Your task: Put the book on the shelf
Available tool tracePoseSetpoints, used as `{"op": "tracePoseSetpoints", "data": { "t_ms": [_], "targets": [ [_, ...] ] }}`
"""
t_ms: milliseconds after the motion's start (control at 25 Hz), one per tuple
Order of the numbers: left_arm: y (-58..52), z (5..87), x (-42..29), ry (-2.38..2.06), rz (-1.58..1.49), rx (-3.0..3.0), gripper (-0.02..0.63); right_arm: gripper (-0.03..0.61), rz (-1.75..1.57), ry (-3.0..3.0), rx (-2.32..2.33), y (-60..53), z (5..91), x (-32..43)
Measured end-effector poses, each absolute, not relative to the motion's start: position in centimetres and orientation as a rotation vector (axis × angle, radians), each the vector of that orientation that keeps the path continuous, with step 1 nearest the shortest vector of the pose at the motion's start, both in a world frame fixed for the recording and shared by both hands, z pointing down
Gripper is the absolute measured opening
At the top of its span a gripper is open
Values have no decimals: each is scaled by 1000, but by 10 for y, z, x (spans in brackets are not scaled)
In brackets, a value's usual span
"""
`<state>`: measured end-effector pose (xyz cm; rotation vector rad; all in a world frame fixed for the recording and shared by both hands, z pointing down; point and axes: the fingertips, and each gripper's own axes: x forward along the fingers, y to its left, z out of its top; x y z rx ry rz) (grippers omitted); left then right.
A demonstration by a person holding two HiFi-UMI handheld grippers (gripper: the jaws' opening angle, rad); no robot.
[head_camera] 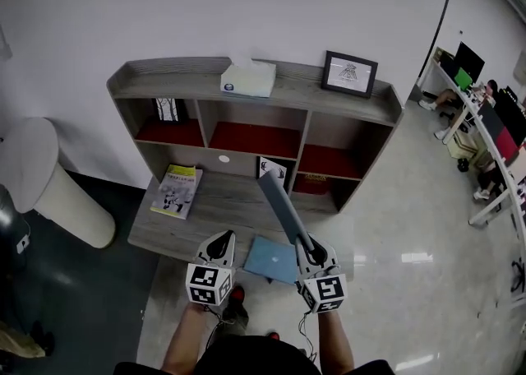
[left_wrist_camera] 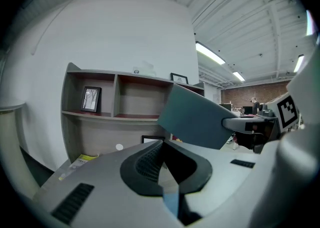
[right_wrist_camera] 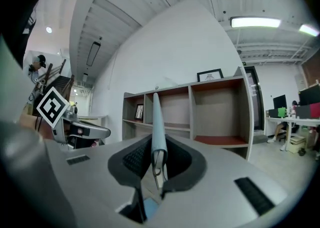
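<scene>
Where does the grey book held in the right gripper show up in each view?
Head view: book low centre, slanting up from the right gripper.
Left gripper view: book right of centre, a tilted slab.
Right gripper view: book dead centre, edge-on between the jaws.
Shared landmark: framed picture atop the shelf.

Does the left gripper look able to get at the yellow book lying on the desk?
Probably yes. The left gripper holds nothing, and the yellow book lies uncovered on the desk ahead, nothing between them. Its jaws are together, so they must open first.
</scene>
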<state>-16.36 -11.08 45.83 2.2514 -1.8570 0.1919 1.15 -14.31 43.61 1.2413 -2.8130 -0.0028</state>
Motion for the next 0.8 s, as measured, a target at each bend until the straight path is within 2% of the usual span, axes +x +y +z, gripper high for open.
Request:
{"op": "tracePoseSetpoints", "data": {
  "t_ms": [280, 800],
  "targets": [
    [-157, 447, -208, -1865, 175, 2247, 7, 71, -93, -2814, 1236, -188, 409, -32],
    [-224, 453, -258, -1798, 163, 2289, 8, 71, -685, -2529, 1198, -248, 353, -99]
  ]
}}
